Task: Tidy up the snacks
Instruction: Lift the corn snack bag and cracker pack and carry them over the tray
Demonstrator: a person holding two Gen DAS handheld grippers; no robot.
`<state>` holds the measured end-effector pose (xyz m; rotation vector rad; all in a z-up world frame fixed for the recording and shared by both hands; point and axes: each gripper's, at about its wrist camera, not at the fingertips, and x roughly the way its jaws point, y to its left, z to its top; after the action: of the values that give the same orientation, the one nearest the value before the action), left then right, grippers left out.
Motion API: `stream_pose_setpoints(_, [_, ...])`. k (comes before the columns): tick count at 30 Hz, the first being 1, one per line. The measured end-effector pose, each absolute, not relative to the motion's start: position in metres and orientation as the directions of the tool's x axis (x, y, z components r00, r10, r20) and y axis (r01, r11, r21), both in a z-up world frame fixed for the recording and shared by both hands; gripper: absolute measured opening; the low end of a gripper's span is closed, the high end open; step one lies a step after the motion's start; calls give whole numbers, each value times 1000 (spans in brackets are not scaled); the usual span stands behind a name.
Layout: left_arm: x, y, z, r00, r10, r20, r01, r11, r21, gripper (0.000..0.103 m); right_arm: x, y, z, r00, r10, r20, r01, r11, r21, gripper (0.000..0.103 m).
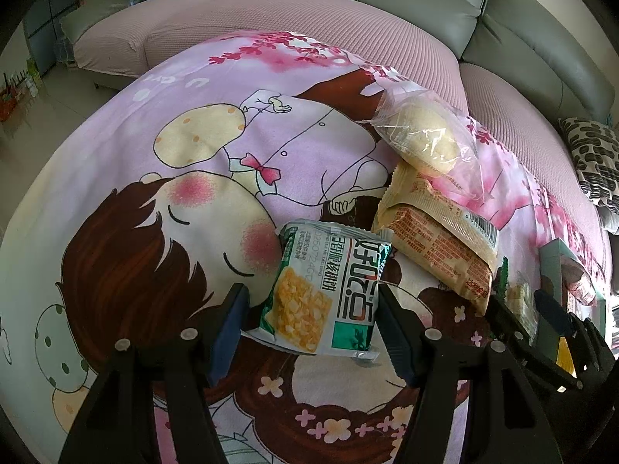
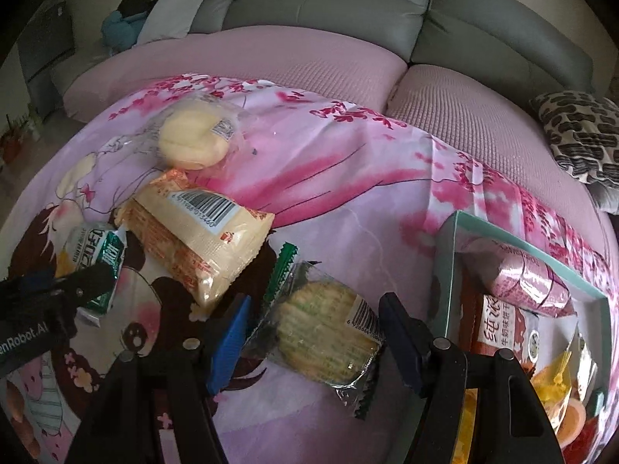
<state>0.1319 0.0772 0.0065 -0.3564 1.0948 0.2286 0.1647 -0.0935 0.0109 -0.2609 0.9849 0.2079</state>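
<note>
A green-and-white snack packet (image 1: 329, 290) with a yellow picture sits between the fingers of my left gripper (image 1: 313, 324), which is shut on its two sides. This packet (image 2: 98, 259) and the left gripper (image 2: 73, 286) also show at the left of the right wrist view. My right gripper (image 2: 313, 332) is shut on a clear packet holding a round cracker (image 2: 321, 332), low over the cloth. From the left wrist view this cracker packet (image 1: 516, 297) shows between the right gripper's black fingers (image 1: 499, 313).
A cream-and-orange biscuit pack (image 2: 197, 232) and a bagged pale bun (image 2: 193, 139) lie on the pink cartoon cloth (image 2: 348, 201). A teal-rimmed box (image 2: 448, 255) with several snacks stands at the right. A sofa with pink cushions (image 1: 309, 11) runs behind.
</note>
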Motion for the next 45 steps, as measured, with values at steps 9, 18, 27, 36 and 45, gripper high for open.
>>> stream_pose_setpoints(9, [132, 77, 6, 446, 10, -895, -352, 921, -165, 67, 153, -92, 6, 545, 6, -838, -268, 949, -167, 70])
stream_pose_setpoints(18, [132, 77, 6, 450, 8, -893, -356, 919, -171, 66, 142, -95, 8, 556, -1, -831, -248, 954, -167, 55])
stream_pose_setpoints(27, [128, 79, 11, 465, 8, -886, -355, 918, -177, 51, 126, -99, 27, 581, 54, -812, -256, 959, -120, 52])
stream_pose_setpoints(36, [123, 79, 21, 486, 36, -873, -363, 917, -164, 51, 111, -101, 45, 608, 78, -790, -241, 967, -89, 52])
stream_pose_setpoints(45, [120, 78, 36, 515, 70, -854, -377, 914, -153, 51, 106, -109, 54, 627, 105, -772, -231, 971, -55, 52])
